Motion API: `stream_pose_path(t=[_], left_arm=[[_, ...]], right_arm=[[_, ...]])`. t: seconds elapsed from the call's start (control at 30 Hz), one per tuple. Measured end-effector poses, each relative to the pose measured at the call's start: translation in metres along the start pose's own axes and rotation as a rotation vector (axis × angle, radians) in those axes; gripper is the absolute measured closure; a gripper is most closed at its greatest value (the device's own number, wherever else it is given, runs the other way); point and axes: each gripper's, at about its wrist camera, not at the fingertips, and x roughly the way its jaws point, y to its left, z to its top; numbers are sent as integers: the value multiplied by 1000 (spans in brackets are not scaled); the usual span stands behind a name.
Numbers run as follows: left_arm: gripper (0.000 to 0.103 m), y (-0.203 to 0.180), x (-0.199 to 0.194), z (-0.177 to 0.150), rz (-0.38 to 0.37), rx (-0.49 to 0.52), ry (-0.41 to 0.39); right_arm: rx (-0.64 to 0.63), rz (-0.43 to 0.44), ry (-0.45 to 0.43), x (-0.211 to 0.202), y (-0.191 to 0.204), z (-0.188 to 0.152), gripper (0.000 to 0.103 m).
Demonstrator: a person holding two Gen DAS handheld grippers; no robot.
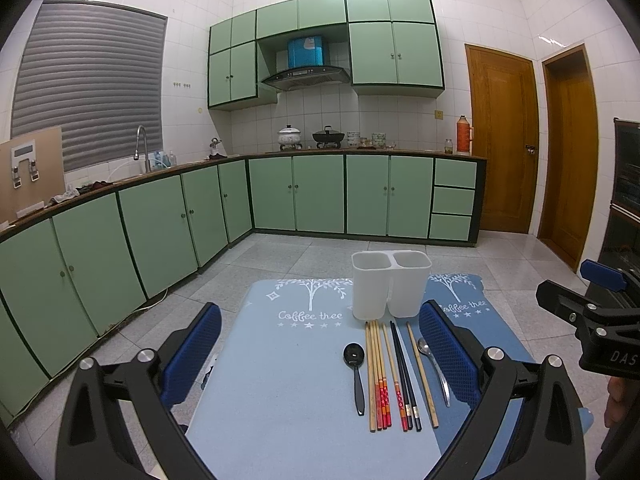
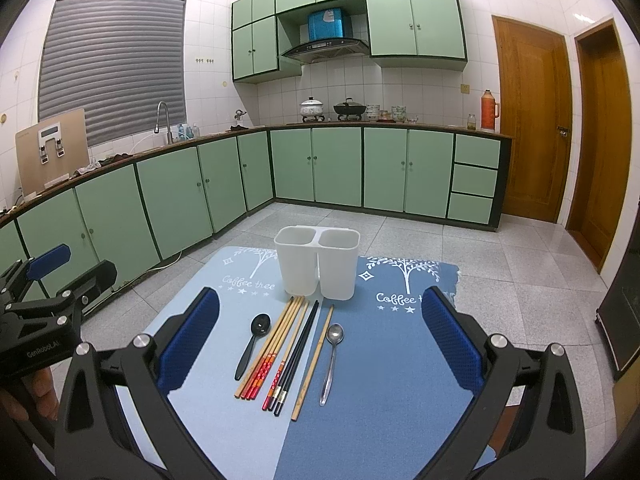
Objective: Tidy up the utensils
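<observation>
**Open mat around the holder**

The white two-cup holder point(image 2: 316, 264) stands upright at the mat's point(image 2: 392, 360) far edge. Just in front of it, the chopsticks point(image 2: 280, 352) and two spoons crowd the middle; bare mat lies to both sides.

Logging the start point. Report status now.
Left gripper open, right gripper open, both empty. Chopsticks, black spoon, metal spoon flat on mat; holder empty. Nothing in the way.
</observation>
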Motion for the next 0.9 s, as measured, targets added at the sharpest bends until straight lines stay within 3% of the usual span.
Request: stream_pose_path(t=[0.9], left_arm=[[6, 6, -2, 4, 3, 5, -2]], right_arm=[[1, -1, -1, 1, -1, 0, 5]])
